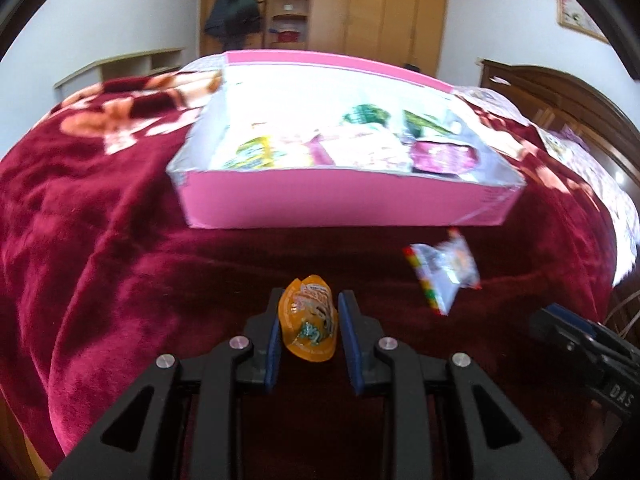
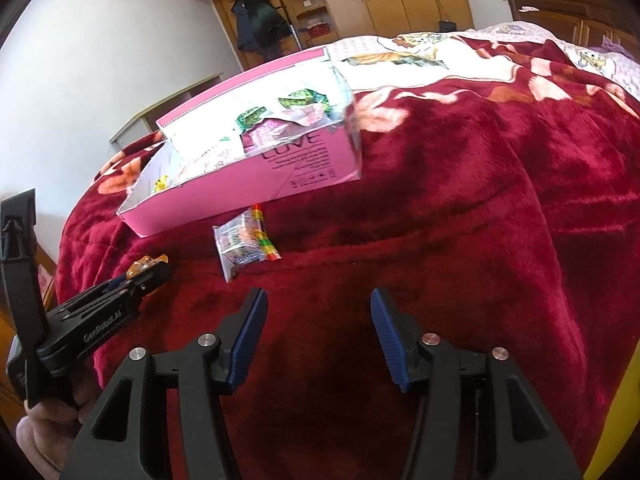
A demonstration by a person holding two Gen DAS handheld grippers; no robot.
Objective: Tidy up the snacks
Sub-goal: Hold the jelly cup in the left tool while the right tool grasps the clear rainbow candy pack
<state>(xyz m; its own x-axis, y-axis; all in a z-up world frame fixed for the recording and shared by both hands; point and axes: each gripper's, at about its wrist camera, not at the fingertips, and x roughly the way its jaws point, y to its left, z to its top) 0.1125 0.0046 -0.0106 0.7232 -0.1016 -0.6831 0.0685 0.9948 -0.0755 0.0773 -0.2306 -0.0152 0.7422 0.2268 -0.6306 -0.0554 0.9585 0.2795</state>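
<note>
Two hand-held grippers work over a dark red blanket (image 1: pixel 100 240), with one pink box (image 1: pixel 332 204) and two loose snacks outside it: one orange jelly cup (image 1: pixel 310 320) and one clear packet with a striped edge (image 1: pixel 444 272). The box already holds several wrapped snacks, too blurred and overlapped to count exactly. The left gripper (image 1: pixel 308 312) has its blue pads pressed on either side of the orange jelly cup, holding it clear of the blanket, with the pink box straight ahead and the clear packet ahead and to its right. Its own camera shows the cup's printed lid and the box's long front wall. The right camera shows what that one does not: the box's end wall with printed lettering, the left gripper (image 2: pixel 154 270) from the side with the cup (image 2: pixel 146 262) poking above its fingertips, and part of the hand (image 2: pixel 44 428) that holds it. The right gripper (image 2: pixel 316 304) stands partly open with nothing between its pads, just red blanket below; the clear packet (image 2: pixel 244 240) lies ahead and slightly left of it, near the pink box (image 2: pixel 304 168).
</note>
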